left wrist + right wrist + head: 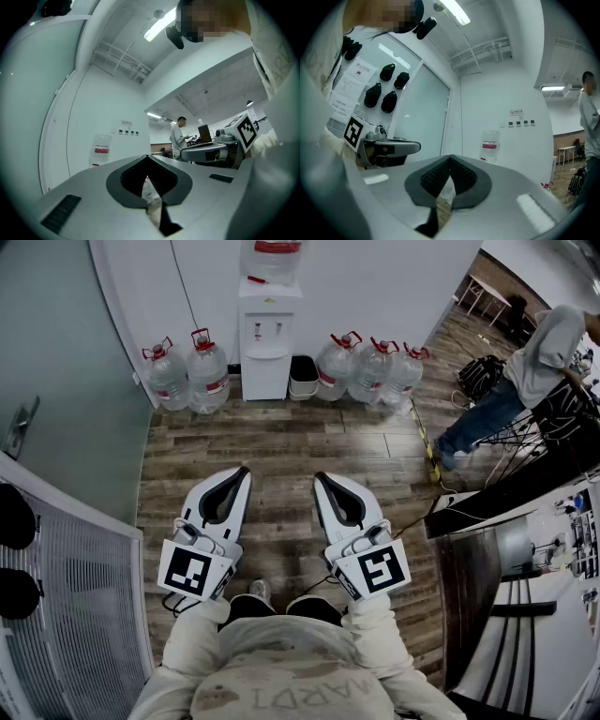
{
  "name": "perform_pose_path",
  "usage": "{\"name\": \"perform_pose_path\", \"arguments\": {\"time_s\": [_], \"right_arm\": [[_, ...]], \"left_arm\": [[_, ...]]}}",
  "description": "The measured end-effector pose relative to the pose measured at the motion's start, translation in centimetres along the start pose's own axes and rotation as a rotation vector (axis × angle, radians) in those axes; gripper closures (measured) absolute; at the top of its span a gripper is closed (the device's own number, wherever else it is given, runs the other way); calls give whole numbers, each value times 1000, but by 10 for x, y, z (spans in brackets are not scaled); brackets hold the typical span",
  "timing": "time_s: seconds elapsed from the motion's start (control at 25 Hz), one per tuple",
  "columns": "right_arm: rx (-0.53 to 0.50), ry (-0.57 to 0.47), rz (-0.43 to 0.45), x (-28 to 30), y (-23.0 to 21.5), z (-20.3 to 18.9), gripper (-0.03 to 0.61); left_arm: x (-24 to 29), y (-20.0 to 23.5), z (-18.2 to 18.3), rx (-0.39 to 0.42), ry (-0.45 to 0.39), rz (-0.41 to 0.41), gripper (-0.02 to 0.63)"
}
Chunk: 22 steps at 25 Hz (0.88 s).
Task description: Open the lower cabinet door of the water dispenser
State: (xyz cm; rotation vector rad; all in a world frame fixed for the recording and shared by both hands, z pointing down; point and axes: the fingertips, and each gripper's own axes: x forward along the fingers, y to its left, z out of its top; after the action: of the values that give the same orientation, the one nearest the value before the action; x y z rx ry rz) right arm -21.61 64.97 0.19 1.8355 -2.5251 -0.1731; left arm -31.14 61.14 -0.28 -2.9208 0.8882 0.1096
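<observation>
**Head view.** You are standing on a wooden floor [281, 442] and looking steeply down and ahead. A white water dispenser [267, 334] is standing against the wall [375, 287] at the top centre, well apart from you. Its lower cabinet door [265, 379] is facing you and looks closed and untouched. Large water bottles [187, 371] are sitting on the floor on both sides of it. A small dark bin [302, 377] is sitting just beside it on the right. You are holding the left gripper [241, 473] and the right gripper [322, 479] side by side in front of your body, both aiming at the dispenser. This looks like a carrying pose for the approach. A person [534, 371] is bending over equipment at the far right, clear of your path.

**Left gripper view.** The jaws are meeting at their tips, clenched on nothing. Beyond them, the dispenser's inverted bottle [101, 149] is showing against the wall, ahead and to the left. The right gripper is riding alongside at the right.

**Right gripper view.** These jaws are also pressing together and are empty. The inverted bottle is showing ahead and slightly right, so the dispenser is lying between your two lines of aim. By my reading, the task is only starting. You will need to close the distance and open the jaws before reaching for the door.
</observation>
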Motion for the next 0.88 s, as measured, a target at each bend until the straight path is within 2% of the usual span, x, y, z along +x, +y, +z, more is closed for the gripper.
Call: {"name": "perform_pose_path", "arguments": {"time_s": [0.68,0.88], "right_arm": [[8,-8,-24,64,7,-12,571],[55,-31,-4,89,-16,-12,578]], "left_arm": [[11,70,-13,-11,-11,-17,614],[36,84,-16,4,-14,-32,614]]}}
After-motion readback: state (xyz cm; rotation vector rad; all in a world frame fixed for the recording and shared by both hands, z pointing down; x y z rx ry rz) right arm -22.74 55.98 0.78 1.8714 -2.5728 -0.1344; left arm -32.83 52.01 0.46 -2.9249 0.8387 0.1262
